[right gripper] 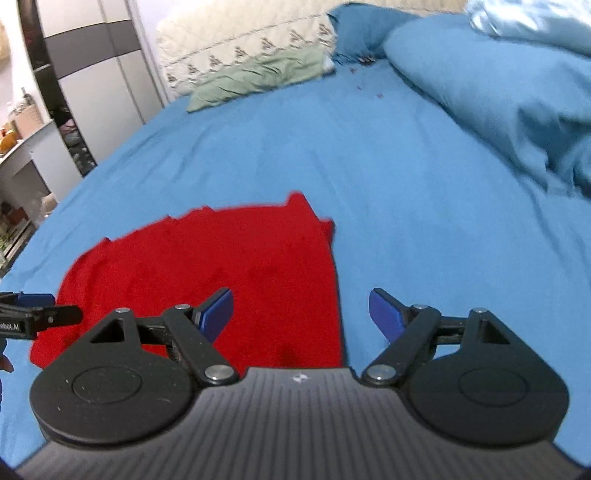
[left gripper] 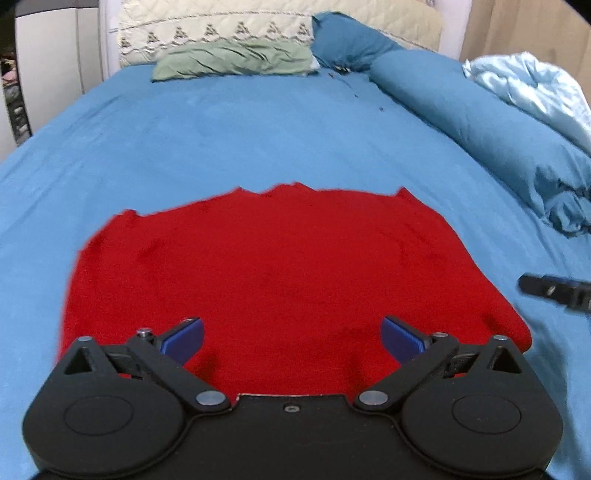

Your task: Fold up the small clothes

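Note:
A red garment (left gripper: 280,269) lies flat on the blue bed sheet (left gripper: 221,140), its far edge jagged. My left gripper (left gripper: 291,338) is open above the garment's near edge, its blue pads empty. My right gripper (right gripper: 301,312) is open and empty above the garment's (right gripper: 207,266) right edge, its left pad over the red cloth, its right pad over bare sheet (right gripper: 424,221). The right gripper's tip shows at the right edge of the left wrist view (left gripper: 554,291). The left gripper's tip shows at the left of the right wrist view (right gripper: 33,312).
A green pillow (left gripper: 236,59) and a cream quilted pillow (left gripper: 207,29) lie at the head of the bed. A rolled blue duvet (left gripper: 480,129) and a pale blue blanket (left gripper: 528,88) run along the right side. A wardrobe (right gripper: 92,74) and shelves stand at the left.

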The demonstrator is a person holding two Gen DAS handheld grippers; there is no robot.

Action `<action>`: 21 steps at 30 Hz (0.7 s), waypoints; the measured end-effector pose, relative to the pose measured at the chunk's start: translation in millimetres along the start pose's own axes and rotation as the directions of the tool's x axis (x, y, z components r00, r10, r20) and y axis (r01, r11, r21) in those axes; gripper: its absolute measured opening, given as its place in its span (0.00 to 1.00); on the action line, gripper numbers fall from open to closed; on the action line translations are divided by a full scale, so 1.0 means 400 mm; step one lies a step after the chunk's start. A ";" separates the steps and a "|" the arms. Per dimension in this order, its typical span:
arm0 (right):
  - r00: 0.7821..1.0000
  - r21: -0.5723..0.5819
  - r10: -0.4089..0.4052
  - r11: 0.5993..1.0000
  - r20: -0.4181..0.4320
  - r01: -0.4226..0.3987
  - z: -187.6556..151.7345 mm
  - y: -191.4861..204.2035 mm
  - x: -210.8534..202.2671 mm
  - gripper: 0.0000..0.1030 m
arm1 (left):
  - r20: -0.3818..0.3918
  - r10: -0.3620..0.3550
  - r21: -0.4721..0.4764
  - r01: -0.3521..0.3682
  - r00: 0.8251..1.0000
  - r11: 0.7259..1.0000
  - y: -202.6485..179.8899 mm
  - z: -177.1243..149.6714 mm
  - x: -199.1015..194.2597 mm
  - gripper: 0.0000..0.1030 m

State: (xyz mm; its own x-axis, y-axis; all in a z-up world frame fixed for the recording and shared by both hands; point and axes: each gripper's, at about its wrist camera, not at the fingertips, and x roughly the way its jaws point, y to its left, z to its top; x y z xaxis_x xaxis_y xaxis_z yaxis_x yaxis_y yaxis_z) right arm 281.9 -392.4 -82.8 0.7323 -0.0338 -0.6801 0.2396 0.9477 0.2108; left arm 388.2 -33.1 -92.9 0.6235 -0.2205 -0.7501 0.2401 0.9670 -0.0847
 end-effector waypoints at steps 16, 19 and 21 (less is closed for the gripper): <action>0.999 -0.109 -0.042 0.993 -0.021 0.040 -0.150 0.015 0.136 0.46 | -0.120 0.064 0.002 -0.064 0.991 0.998 0.017 -0.037 0.157 1.00; 0.998 -0.057 -0.022 0.998 -0.054 0.018 -0.130 0.018 0.134 0.25 | -0.141 0.049 -0.019 -0.052 0.989 0.998 0.028 -0.027 0.164 1.00; 0.997 0.036 -0.006 0.999 -0.075 0.008 -0.101 0.006 0.122 0.22 | -0.161 0.031 -0.022 -0.035 0.986 0.999 0.036 -0.014 0.159 1.00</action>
State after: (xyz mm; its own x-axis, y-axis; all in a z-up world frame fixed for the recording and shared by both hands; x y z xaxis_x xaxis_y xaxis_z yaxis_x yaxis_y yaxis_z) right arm 292.4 -379.0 -144.1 0.6813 -0.0153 -0.7318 0.2684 0.9354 0.2303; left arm 427.3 -32.7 -145.5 0.5027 -0.1670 -0.8482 0.2015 0.9768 -0.0729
